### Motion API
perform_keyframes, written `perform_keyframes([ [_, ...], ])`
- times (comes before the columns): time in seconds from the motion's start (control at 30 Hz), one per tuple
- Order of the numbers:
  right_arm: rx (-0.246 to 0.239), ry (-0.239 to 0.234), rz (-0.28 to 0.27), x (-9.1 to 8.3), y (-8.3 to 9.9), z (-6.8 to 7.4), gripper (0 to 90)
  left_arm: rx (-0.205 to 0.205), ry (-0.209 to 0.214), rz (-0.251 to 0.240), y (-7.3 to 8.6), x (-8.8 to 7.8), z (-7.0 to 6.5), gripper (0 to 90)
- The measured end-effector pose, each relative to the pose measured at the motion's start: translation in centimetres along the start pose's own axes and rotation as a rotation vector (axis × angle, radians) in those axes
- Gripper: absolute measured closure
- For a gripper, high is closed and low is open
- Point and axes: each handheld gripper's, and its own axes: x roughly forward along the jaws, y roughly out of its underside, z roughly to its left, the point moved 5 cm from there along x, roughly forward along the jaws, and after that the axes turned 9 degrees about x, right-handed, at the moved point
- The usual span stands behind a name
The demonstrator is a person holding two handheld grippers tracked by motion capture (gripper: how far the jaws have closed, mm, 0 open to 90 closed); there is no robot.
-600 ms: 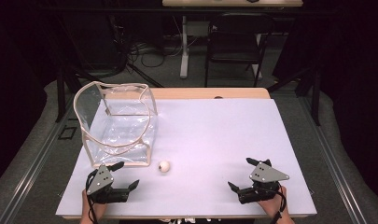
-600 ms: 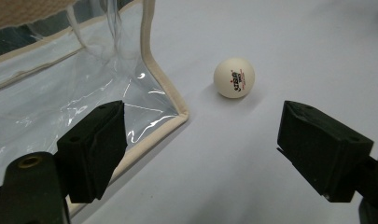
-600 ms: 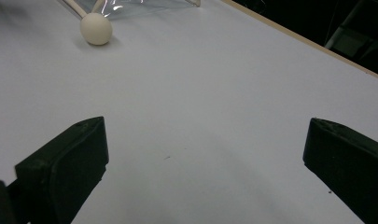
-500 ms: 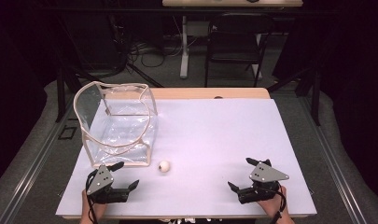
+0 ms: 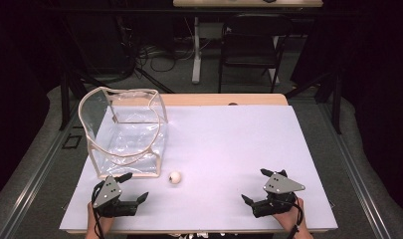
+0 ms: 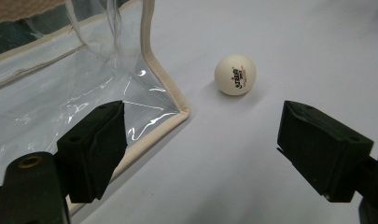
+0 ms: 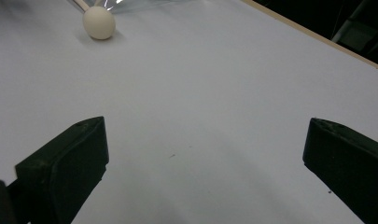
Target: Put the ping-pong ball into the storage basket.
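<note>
A white table tennis ball (image 5: 174, 177) lies on the white table (image 5: 229, 144), just beside the near right corner of a clear plastic bag (image 5: 124, 132) with beige trim. The ball does not touch the bag; a small gap is between them. The bag stands open on the left part of the table, and its rim is curved and a little collapsed on the far side.

The left gripper (image 5: 131, 188) rests near the front edge of the table, close to the front of the bag. Its jaws are spread wide and hold nothing. In the left gripper view, the ball (image 6: 235, 74) is ahead of the jaws, between their lines but farther away, and it shows a small red and black print. The corner of the bag (image 6: 144, 70) is in front of the left jaw in that view.

The right gripper (image 5: 256, 185) is at the front right of the table, well apart from the ball. Its jaws are also wide open and empty. In the right gripper view, the ball (image 7: 99, 22) is far off at the upper left, and bare table (image 7: 200, 93) lies between the jaws.
</note>
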Motion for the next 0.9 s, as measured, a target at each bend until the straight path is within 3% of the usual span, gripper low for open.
perform_keyframes([
  [0.9, -0.028, -0.044, 0.052, 2.3, -2.1, 1.0, 0.0, 0.003, 0.010, 0.008, 0.0, 0.5, -0.1, 16.1],
])
